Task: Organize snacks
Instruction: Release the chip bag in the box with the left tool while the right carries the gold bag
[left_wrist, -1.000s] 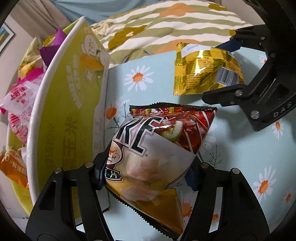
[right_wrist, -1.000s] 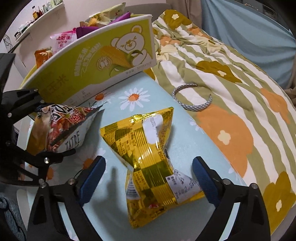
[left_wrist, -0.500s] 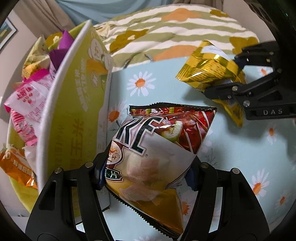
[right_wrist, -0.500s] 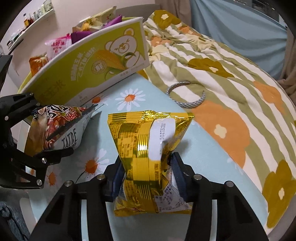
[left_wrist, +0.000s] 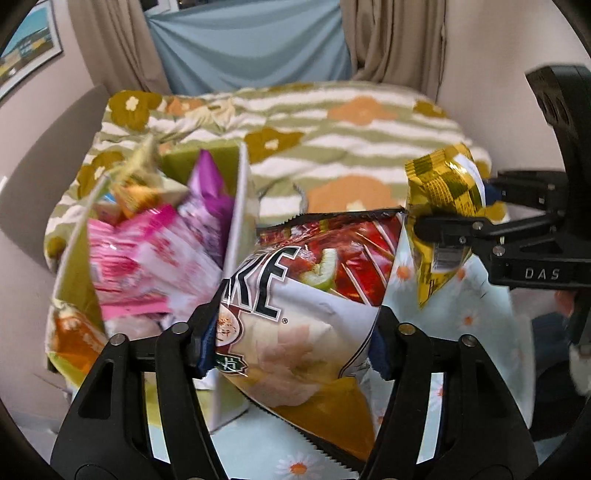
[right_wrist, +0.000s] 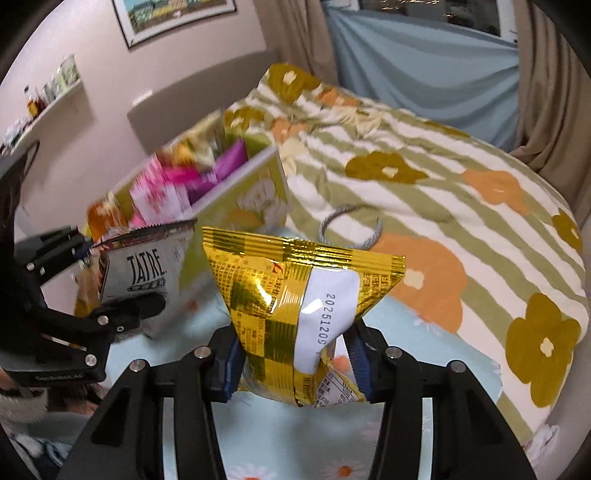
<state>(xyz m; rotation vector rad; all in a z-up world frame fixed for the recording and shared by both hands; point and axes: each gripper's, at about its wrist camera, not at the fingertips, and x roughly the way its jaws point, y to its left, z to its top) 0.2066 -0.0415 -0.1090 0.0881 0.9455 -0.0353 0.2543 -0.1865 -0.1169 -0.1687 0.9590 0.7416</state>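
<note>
My left gripper (left_wrist: 293, 343) is shut on a red-and-white chip bag (left_wrist: 314, 295), held up off the cloth, and its jaws are closing tighter on it. In the right wrist view my right gripper (right_wrist: 291, 362) is shut on a gold foil snack bag (right_wrist: 295, 288), which is also lifted. The two bags hang side by side; the gold bag (left_wrist: 443, 192) shows at the right in the left wrist view. To the left stands a yellow-green carton (left_wrist: 232, 229) stuffed with pink, purple and orange snack packets (left_wrist: 147, 251). From the right wrist, the left gripper (right_wrist: 114, 273) and chip bag (right_wrist: 147, 269) show in front of the carton (right_wrist: 258, 195).
A light blue daisy-print cloth (left_wrist: 258, 443) lies under both grippers. Beyond it is a bed with a green-striped flowered quilt (right_wrist: 443, 155), and a grey headband (right_wrist: 351, 229) rests on it. A wall shelf with bottles (right_wrist: 48, 96) is at the far left; curtains hang behind.
The right gripper, open around the gold bag a second ago, shut on it. Both grippers then rose, lifting their bags off the cloth, and the carton's contents came into view.
</note>
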